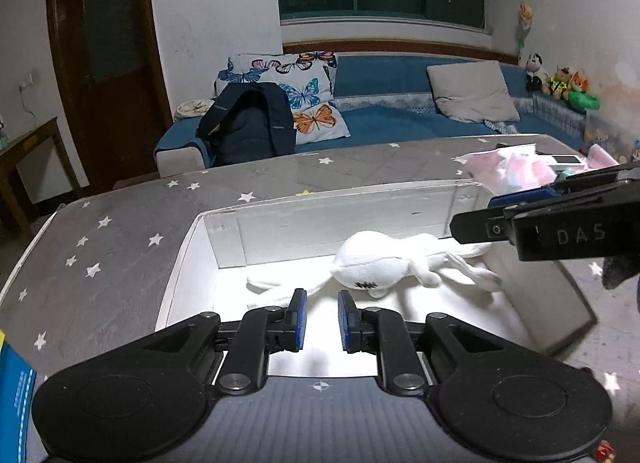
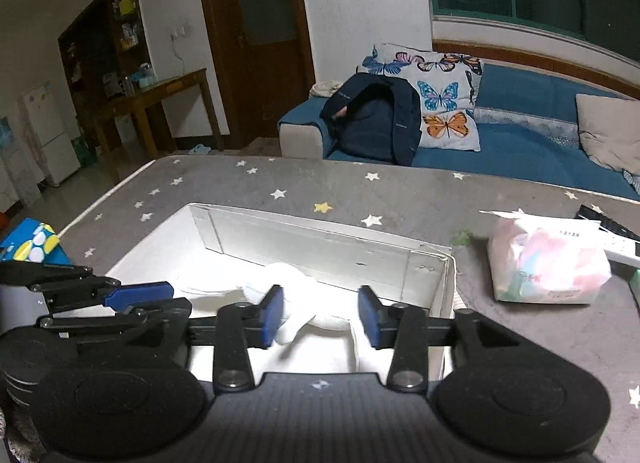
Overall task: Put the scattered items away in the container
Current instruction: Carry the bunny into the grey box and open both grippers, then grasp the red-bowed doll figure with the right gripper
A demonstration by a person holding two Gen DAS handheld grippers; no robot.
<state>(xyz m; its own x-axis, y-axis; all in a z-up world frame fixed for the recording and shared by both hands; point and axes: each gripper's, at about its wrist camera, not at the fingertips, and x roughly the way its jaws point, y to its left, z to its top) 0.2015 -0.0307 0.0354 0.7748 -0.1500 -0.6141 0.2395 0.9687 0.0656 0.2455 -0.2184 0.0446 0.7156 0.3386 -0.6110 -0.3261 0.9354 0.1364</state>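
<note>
so the white socks (image 1: 384, 267) are already lying inside the white box (image 1: 188, 263), both the left gripper (image 1: 322, 321) and the right gripper (image 2: 320, 317) are hanging over it with fingers apart holding nothing, and the pink tissue pack (image 2: 548, 267) is sitting on the right of the table, maybe waiting.

white plush toy (image 2: 296, 303): right wrist view only catches a blown-out white lump, partly behind the finger pad
black-and-white gadgets (image 2: 612, 233): chopped by the right edge, can't tell what they are
blue box (image 1: 14, 395): only a sliver

Both wrist views look down close into the white box (image 1: 400, 199); sofa (image 2: 520, 143) behind.
</note>
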